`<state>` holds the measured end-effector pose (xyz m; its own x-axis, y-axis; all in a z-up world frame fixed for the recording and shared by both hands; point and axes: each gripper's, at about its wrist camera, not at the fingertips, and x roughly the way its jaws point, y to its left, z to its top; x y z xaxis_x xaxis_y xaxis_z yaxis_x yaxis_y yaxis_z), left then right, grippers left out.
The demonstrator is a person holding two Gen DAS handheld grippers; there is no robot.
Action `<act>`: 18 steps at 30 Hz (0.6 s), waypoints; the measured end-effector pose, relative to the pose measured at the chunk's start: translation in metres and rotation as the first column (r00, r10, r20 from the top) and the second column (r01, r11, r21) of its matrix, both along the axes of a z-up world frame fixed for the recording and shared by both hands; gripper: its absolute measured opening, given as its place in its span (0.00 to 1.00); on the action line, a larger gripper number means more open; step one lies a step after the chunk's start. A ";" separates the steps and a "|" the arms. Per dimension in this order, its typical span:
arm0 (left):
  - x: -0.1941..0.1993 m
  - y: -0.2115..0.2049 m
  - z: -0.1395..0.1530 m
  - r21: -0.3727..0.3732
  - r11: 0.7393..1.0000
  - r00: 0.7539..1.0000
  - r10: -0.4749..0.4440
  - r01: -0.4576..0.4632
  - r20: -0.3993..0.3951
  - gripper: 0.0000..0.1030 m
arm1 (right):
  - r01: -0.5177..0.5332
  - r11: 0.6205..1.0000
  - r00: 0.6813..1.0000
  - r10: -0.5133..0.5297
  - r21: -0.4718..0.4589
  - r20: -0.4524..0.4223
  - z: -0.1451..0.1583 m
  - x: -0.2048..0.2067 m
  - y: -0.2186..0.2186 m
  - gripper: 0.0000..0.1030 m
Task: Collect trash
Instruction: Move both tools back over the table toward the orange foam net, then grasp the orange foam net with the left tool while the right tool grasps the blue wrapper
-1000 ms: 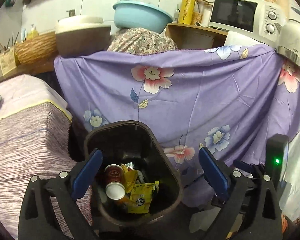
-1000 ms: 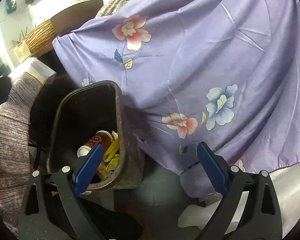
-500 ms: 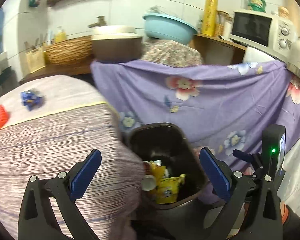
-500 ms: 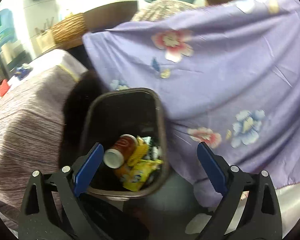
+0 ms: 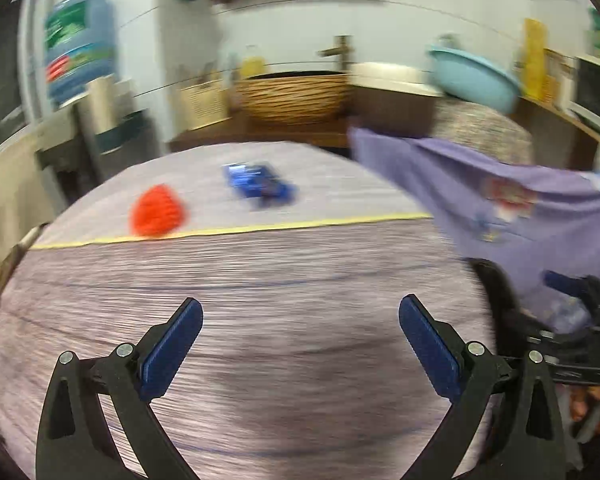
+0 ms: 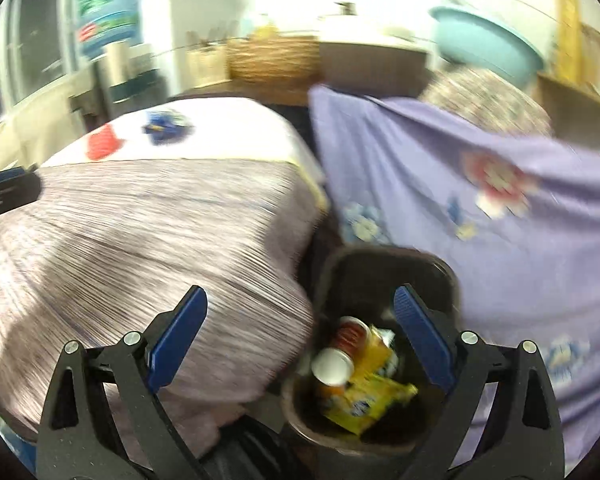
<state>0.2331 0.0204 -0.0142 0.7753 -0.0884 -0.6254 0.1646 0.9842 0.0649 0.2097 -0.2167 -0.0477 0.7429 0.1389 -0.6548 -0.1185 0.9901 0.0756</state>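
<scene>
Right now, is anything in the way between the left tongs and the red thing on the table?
No, nothing visible. The left tongs are open and empty, and only bare striped cloth lies between them and the red thing. The blue wrapper sits off to its right.

no legible text; labels blurred beyond reading.

heavy motion blur both views, fisheye edge vignette, blown-out glare above wicker basket (image 6: 274, 58), right wrist view

Your left gripper (image 5: 300, 336) & right gripper (image 6: 300, 320): both w/ jaws spread wide, nothing between the pads.
</scene>
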 end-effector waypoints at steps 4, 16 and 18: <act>0.039 0.046 -0.003 -0.026 0.993 0.993 0.110 -0.112 -0.048 0.95 | -0.079 0.997 0.997 0.079 0.022 -0.012 0.014 0.023 0.032 0.91; 0.177 0.101 -0.015 0.020 0.962 0.954 0.274 -0.274 -0.119 0.95 | -0.182 0.983 0.983 0.182 0.010 -0.025 0.041 0.076 0.098 0.91; 0.191 0.103 -0.019 0.014 0.964 0.955 0.266 -0.267 -0.131 0.95 | -0.186 0.982 0.982 0.186 0.001 -0.016 0.042 0.079 0.105 0.92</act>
<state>0.4237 0.1236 -0.0329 0.6829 0.1078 -0.7225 -0.0969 0.9937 0.0566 0.2887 -0.1118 -0.0055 0.6937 0.2739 -0.6661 -0.2998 0.9507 0.0787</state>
